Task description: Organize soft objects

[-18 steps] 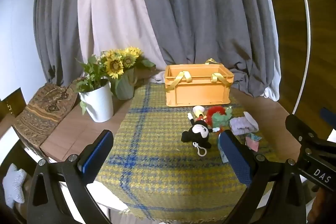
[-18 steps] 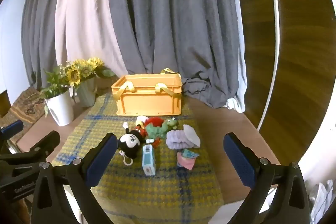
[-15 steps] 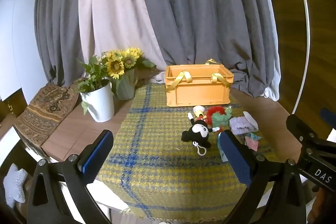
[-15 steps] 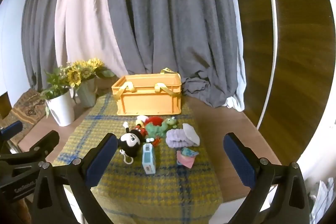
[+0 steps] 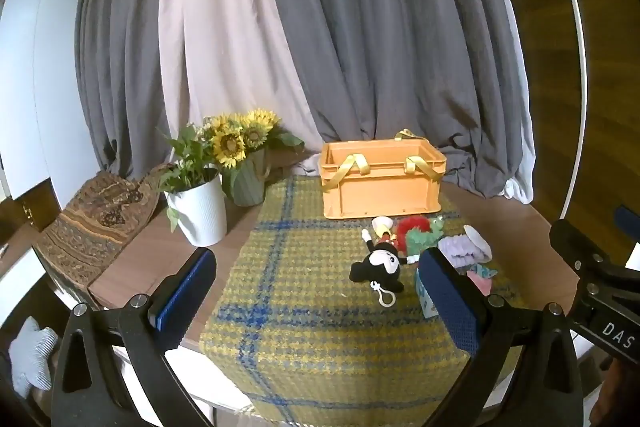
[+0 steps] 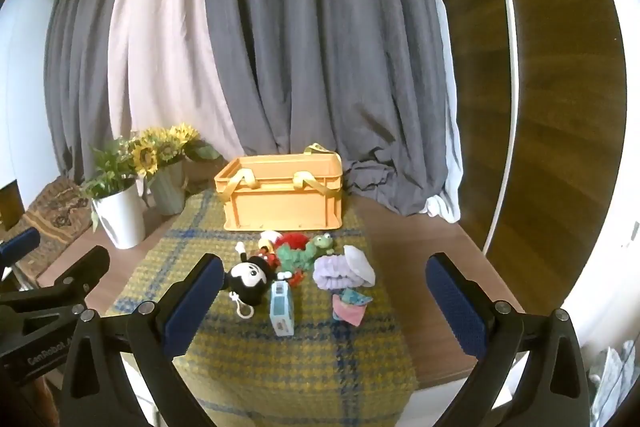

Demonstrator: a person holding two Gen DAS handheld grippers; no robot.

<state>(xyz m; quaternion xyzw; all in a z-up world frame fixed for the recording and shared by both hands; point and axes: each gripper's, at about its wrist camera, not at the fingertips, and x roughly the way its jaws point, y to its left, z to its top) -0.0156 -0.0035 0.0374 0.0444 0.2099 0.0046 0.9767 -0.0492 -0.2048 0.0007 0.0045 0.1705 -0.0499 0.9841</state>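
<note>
An orange crate (image 5: 382, 183) (image 6: 282, 193) with yellow handles stands at the back of a yellow-and-blue plaid cloth (image 5: 312, 291) (image 6: 296, 355). In front of it lie a black-and-white mouse plush (image 5: 380, 265) (image 6: 250, 281), a green frog plush (image 5: 424, 237) (image 6: 306, 253) on a red plush (image 6: 294, 239), a lilac scrunchie (image 5: 460, 251) (image 6: 336, 271), a light-blue packet (image 6: 281, 309) and a small pink-and-teal cloth (image 6: 350, 307). My left gripper (image 5: 316, 301) is open and empty, short of the toys. My right gripper (image 6: 326, 307) is open and empty too.
A white pot with a green plant (image 5: 198, 211) (image 6: 120, 217) and a green vase of sunflowers (image 5: 244, 163) (image 6: 168, 171) stand left of the cloth. A patterned cushion (image 5: 92, 219) lies far left. Grey and pink curtains (image 5: 320, 27) hang behind the wooden table (image 6: 432, 267).
Both grippers have moved slightly towards the table; the crate and toys look a little closer. Nothing on the table has moved. Both grippers stay open.
</note>
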